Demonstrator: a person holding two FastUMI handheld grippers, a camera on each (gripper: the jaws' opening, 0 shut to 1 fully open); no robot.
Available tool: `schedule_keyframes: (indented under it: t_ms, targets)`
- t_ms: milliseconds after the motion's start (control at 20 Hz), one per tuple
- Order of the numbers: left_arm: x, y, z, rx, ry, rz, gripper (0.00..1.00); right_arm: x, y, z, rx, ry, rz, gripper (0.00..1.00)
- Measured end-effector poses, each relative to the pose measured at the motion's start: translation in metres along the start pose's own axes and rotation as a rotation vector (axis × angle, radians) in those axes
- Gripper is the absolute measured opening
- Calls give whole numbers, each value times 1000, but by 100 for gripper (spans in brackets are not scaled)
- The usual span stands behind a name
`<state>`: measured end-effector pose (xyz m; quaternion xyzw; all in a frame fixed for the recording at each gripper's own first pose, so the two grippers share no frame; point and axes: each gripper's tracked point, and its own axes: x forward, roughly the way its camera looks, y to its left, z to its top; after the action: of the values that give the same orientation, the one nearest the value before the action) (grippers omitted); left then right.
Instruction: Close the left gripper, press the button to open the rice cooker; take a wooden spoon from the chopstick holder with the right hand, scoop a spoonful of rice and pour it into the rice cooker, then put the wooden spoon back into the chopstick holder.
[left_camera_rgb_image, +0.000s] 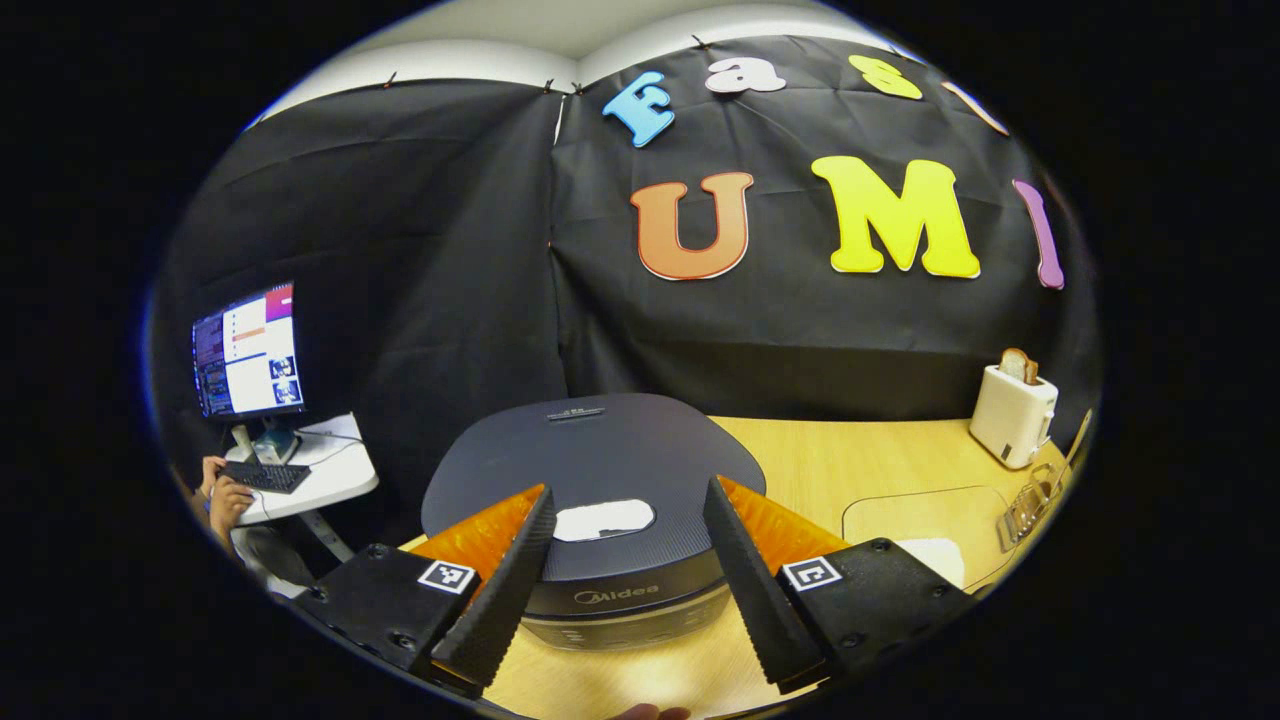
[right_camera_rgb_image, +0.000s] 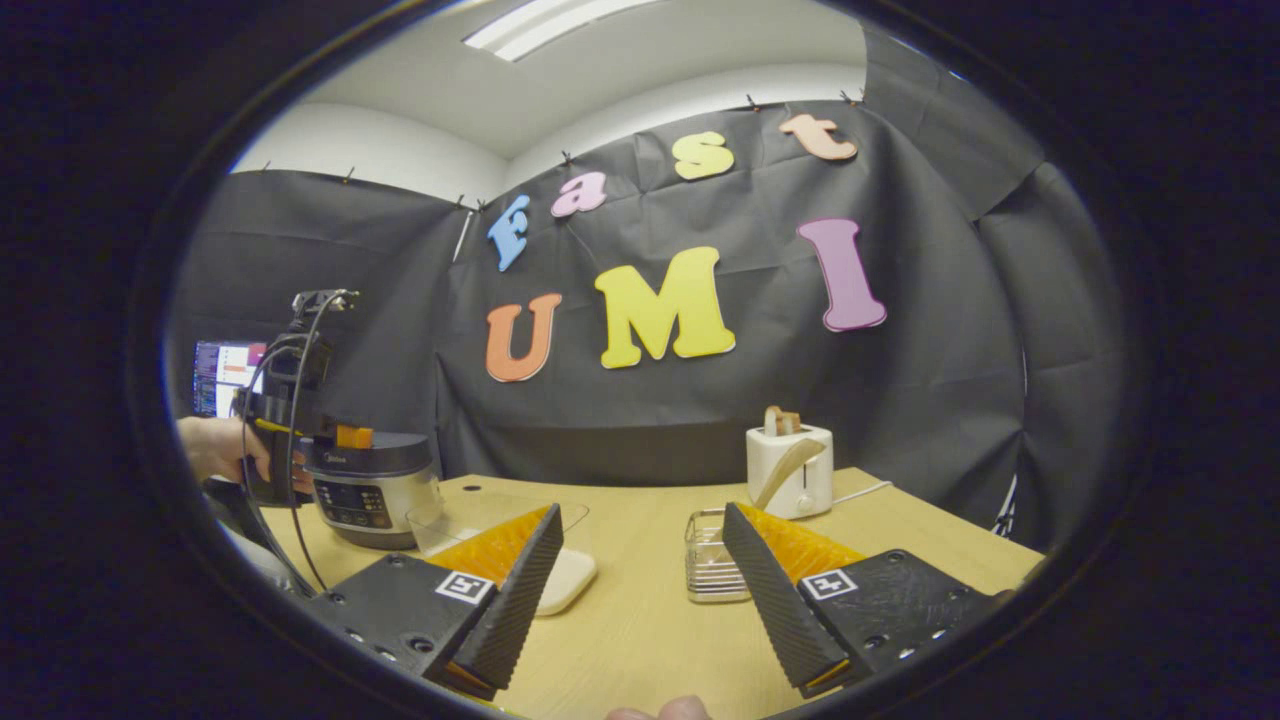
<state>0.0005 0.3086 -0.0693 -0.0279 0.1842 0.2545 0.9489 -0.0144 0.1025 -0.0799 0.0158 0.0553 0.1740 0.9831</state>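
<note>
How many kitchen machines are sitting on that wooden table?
2. A rice cooker at the table's left end, lid shut, and a white toaster near the back wall. Others may be hidden.

The rice cooker (left_camera_rgb_image: 600, 500) sits on the table (right_camera_rgb_image: 640, 610), its dark rounded lid shut and a white patch on the lid's front. Its steel body carries a front control panel. A wooden spoon (right_camera_rgb_image: 785, 470) leans tilted in the wire chopstick holder (right_camera_rgb_image: 712, 560), well apart from the cooker.
</note>
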Motion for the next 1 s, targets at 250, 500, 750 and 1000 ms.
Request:
schedule_keyframes:
  t_ms: [250, 500, 750, 1000]
  targets:
    - [-1, 1, 0, 6, -19, -7, 95, 0, 5, -5, 6, 11, 9, 92]
    - [-2, 2, 6, -4, -91, -3, 95, -1, 12, -7, -3, 17, 8, 91]
    - [-8, 4, 11, 84, -168, 37, 100, -5, -3, 4, -29, 0, -32, 91]
    - [-20, -14, 26, 109, -190, -19, 98, -4, -3, 14, -21, -22, -49, 91]
